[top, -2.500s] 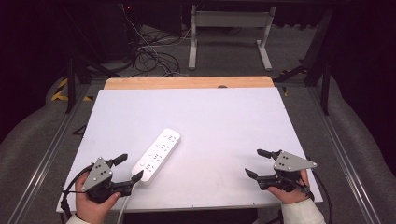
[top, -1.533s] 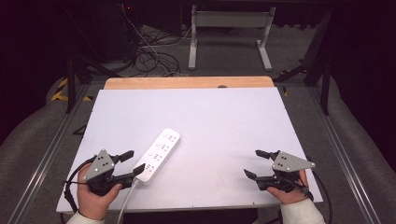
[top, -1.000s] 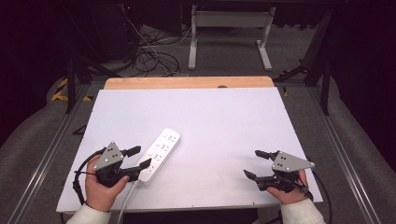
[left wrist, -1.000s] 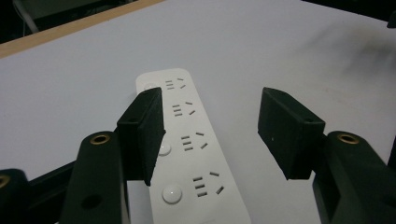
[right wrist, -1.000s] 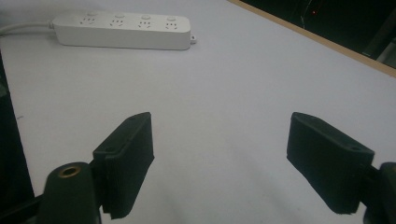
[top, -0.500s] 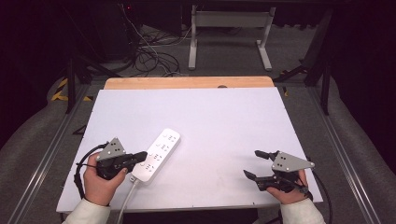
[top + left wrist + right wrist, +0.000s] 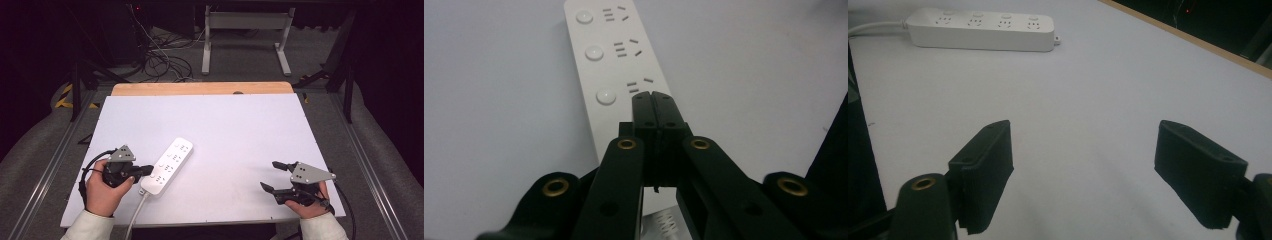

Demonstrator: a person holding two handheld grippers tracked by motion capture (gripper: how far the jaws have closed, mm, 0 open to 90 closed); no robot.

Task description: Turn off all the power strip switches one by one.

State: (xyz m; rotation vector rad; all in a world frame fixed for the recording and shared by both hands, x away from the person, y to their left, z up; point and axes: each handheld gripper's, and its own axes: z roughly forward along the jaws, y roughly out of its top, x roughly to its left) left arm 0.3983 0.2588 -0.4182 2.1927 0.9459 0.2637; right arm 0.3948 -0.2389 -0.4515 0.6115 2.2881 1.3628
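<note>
The white table [image 7: 240,130] takes up most of the high view, with a bare wooden strip [image 7: 200,88] along its far edge. On its near left part lies the white power strip [image 7: 167,166], set at a slant, its cord [image 7: 134,217] running off the near edge. In the left gripper view the power strip [image 7: 616,75] shows round buttons beside its rows of socket slots; no brand or writing can be read on it.

Compared with the earlier frames, the left gripper [image 7: 145,171] has moved up from the near left corner to the cord end of the strip, and its jaws, wide apart a second ago, have just been closing. Now they are clenched flat against each other with nothing between them, their tips over the strip's near end in the left gripper view [image 7: 655,107]; whether they touch it cannot be told.

The right gripper [image 7: 272,176] has kept its place at the near right, well apart from the strip, jaws spread wide and holding nothing [image 7: 1083,170]
</note>
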